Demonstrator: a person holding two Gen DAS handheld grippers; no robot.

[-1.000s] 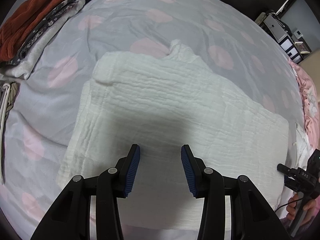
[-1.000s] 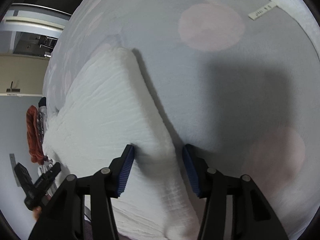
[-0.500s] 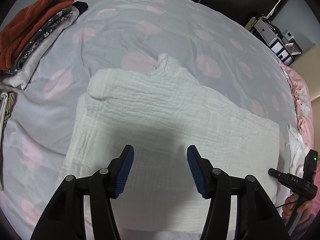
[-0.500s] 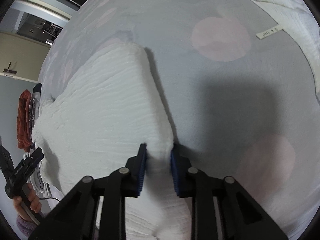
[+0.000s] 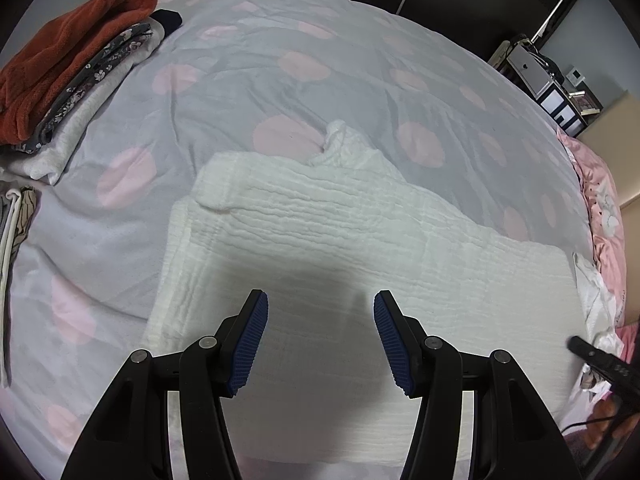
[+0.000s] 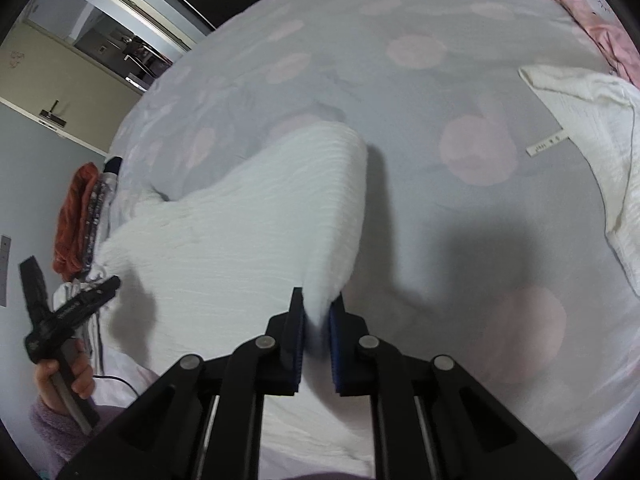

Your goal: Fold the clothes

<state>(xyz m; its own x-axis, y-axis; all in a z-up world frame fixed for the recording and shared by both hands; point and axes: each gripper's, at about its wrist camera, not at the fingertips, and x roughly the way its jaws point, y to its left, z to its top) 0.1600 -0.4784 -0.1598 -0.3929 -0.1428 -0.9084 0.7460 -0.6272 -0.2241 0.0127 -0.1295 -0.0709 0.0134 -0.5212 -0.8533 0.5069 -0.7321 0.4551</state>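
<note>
A white crinkled cloth (image 5: 340, 240) lies folded on the grey bedspread with pink dots (image 5: 280, 60). My left gripper (image 5: 320, 340) is open and empty, held above the cloth's near part. My right gripper (image 6: 318, 320) is shut on the right edge of the white cloth (image 6: 260, 220) and lifts that edge off the bed. The left gripper shows at the left of the right wrist view (image 6: 68, 312); the right gripper shows at the right edge of the left wrist view (image 5: 600, 364).
A stack of folded clothes with a rust-red one on top (image 5: 68, 64) lies at the far left of the bed. Another white cloth with a label (image 6: 592, 128) lies to the right. A pink quilt (image 5: 604, 208) borders the bed's right side.
My right gripper closed on the cloth's right edge and raised it. My left gripper opened wider and rose away from the cloth.
</note>
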